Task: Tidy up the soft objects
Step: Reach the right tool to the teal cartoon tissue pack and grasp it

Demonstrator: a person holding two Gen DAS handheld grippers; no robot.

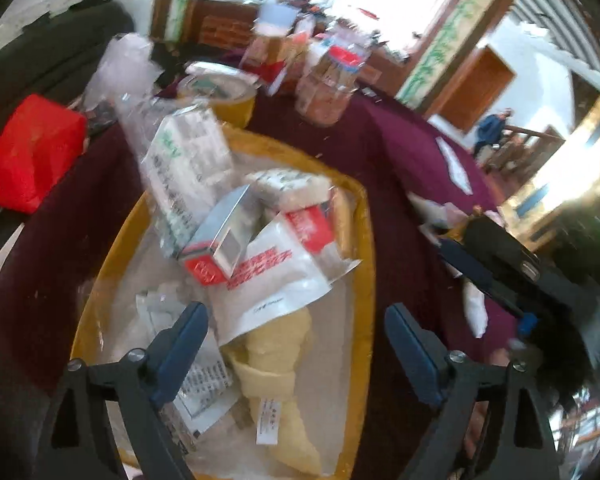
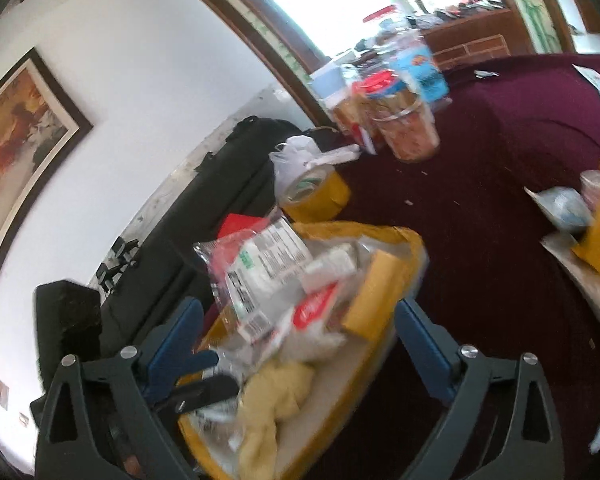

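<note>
A yellow tray (image 1: 366,248) on a maroon tablecloth holds a pale yellow soft cloth (image 1: 278,364), a white bag with red print (image 1: 272,280), small boxes (image 1: 216,252) and plastic-wrapped packs (image 1: 188,168). My left gripper (image 1: 296,344) is open and empty, hovering just above the cloth at the tray's near end. In the right wrist view the same tray (image 2: 416,248) and cloth (image 2: 272,404) lie below my right gripper (image 2: 300,340), which is open and empty. The left gripper's fingertips (image 2: 204,360) show at the tray's left rim.
A roll of yellow tape (image 1: 224,96) and plastic jars of snacks (image 1: 324,92) stand beyond the tray. A red bag (image 1: 32,152) lies at the left on a dark case. More yellow and white items (image 2: 596,232) lie at the right on the cloth.
</note>
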